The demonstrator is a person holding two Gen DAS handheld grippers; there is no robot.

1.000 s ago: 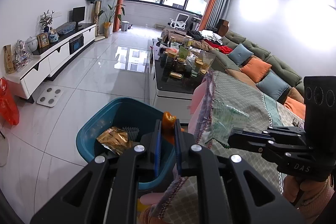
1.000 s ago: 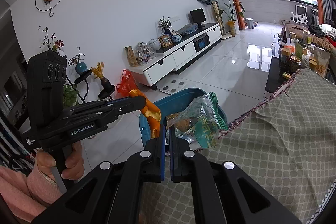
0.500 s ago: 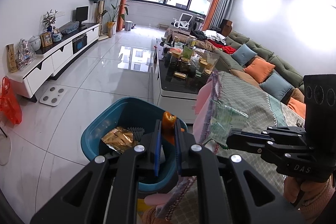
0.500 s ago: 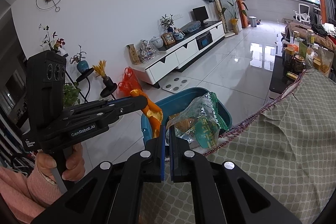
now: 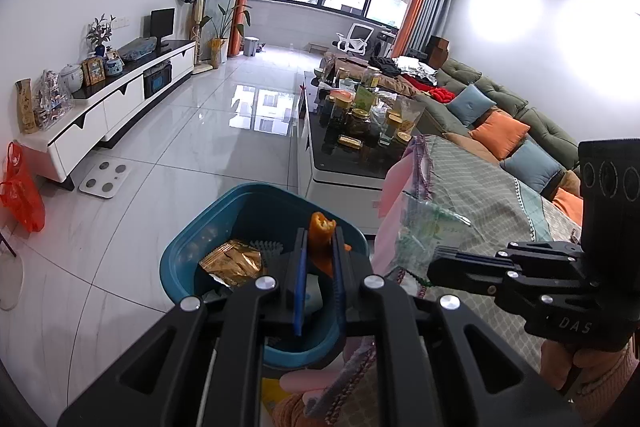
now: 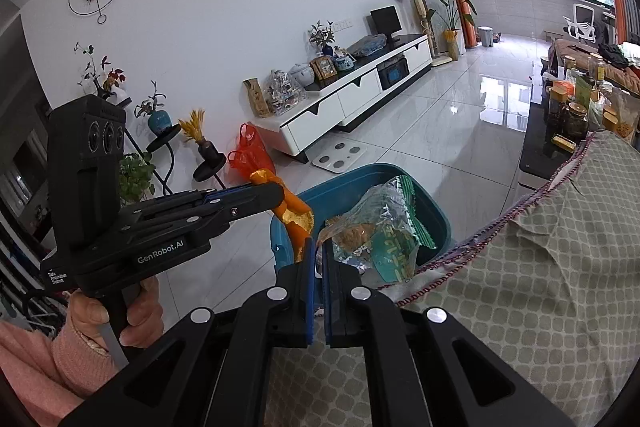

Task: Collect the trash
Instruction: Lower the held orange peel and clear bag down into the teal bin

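Note:
A teal trash bin stands on the floor beside the cloth-covered table; it also shows in the right wrist view. A gold wrapper lies inside it. My left gripper is shut on an orange peel and holds it above the bin, as the right wrist view also shows. My right gripper is shut on a crumpled green and silver snack wrapper over the bin's rim; the wrapper also shows in the left wrist view.
A checked tablecloth covers the table at the right. A black coffee table with several jars stands beyond the bin. A white TV cabinet, a floor scale and an orange bag are at the left. A green sofa is at the right.
Both grippers have drifted slightly over the bin with their loads still held. The bin sits a little more to the middle of the left wrist view.

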